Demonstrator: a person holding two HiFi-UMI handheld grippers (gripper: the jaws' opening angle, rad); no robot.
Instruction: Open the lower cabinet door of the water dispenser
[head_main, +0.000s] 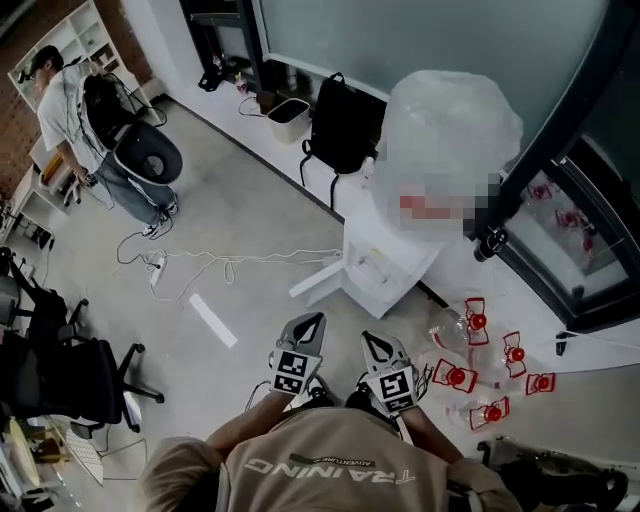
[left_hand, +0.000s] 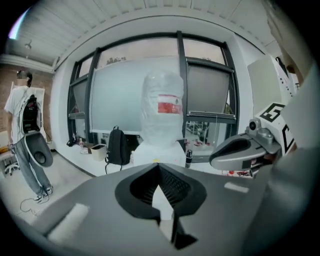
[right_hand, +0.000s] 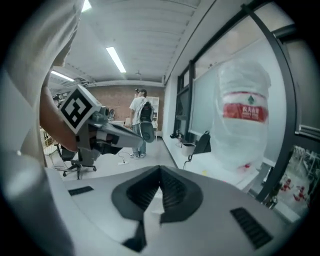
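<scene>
The white water dispenser (head_main: 385, 265) stands by the glass wall, its big bottle (head_main: 445, 150) wrapped in clear plastic. Its lower cabinet door (head_main: 318, 281) stands swung out to the left over the floor. My left gripper (head_main: 308, 322) and right gripper (head_main: 375, 342) are held side by side close to my chest, well short of the dispenser, both shut and empty. In the left gripper view the shut jaws (left_hand: 159, 167) point at the dispenser (left_hand: 157, 152) and bottle (left_hand: 161, 107). The right gripper view has the shut jaws (right_hand: 160, 172) with the bottle (right_hand: 242, 115) off to the right.
A person (head_main: 75, 120) stands at the far left. A black backpack (head_main: 345, 125) and a waste bin (head_main: 288, 118) sit along the wall. Cables with a power strip (head_main: 158, 268) cross the floor. Office chairs (head_main: 60, 370) stand left; red-capped empty bottles (head_main: 480, 370) lie right.
</scene>
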